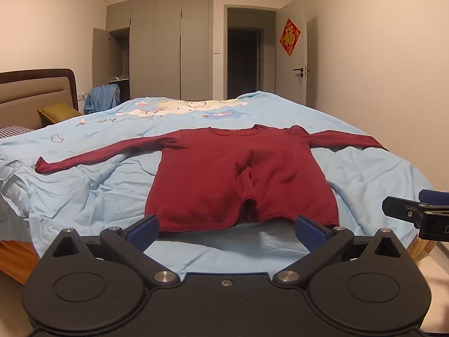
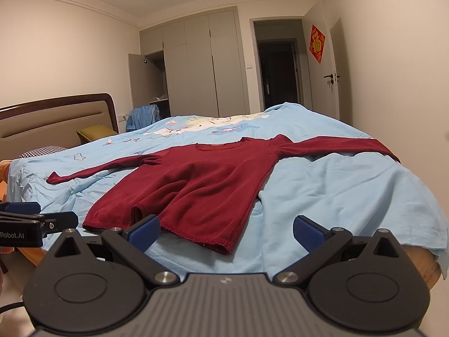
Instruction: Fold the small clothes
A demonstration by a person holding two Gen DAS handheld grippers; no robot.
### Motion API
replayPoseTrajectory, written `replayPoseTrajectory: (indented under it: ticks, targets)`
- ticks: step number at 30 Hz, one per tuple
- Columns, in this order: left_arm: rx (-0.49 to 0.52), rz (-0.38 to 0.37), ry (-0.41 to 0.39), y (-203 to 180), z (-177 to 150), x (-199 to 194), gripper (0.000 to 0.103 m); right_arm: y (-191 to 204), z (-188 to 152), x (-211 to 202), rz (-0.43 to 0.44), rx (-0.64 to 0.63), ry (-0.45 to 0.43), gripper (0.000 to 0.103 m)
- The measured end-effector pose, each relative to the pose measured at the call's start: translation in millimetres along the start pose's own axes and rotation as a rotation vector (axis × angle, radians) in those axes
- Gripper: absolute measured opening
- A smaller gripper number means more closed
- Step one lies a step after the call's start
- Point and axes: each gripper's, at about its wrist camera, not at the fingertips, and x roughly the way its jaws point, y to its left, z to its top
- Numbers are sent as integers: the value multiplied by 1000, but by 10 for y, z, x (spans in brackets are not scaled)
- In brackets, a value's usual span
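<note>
So the dark red long-sleeve top (image 1: 241, 174) is laid out flat on the light blue bedsheet (image 1: 84, 191), neckline pointing to the far side, hem toward the near edge of the bed. Both sleeves are stretched out sideways: the left one reaches far out to the left, the right one runs to the right edge of the bed and drapes a bit over it. There's a ridge of bunched fabric running up the middle of the body from the hem, so it's not totally smooth.

The left gripper (image 1: 227, 230) sits just off the near side of the hem, pretty much centred on the shirt. Its jaws are spread wide, about as wide as the shirt's hem, and there's nothing between them. The blue pads (image 1: 146, 229) look level with the hem, can't tell if they actually touch it.

The right gripper (image 2: 227, 231) is further to the right, near the shirt's near right hem corner. Jaws also spread wide and empty, with that corner lying just beyond its left pad and mostly bare sheet in between.

Each gripper shows up at the edge of the other's view, side by side at the near edge of the bed. Wardrobe (image 1: 168, 47) and an open door (image 1: 294, 56) at the far end of the room.
</note>
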Motion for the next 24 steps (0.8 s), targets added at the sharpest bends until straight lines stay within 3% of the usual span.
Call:
replayPoseTrajectory:
  ticks: [24]
  targets:
    - [0,0,4,-4,5,9,102,4,-21,24,0,3,6,103]
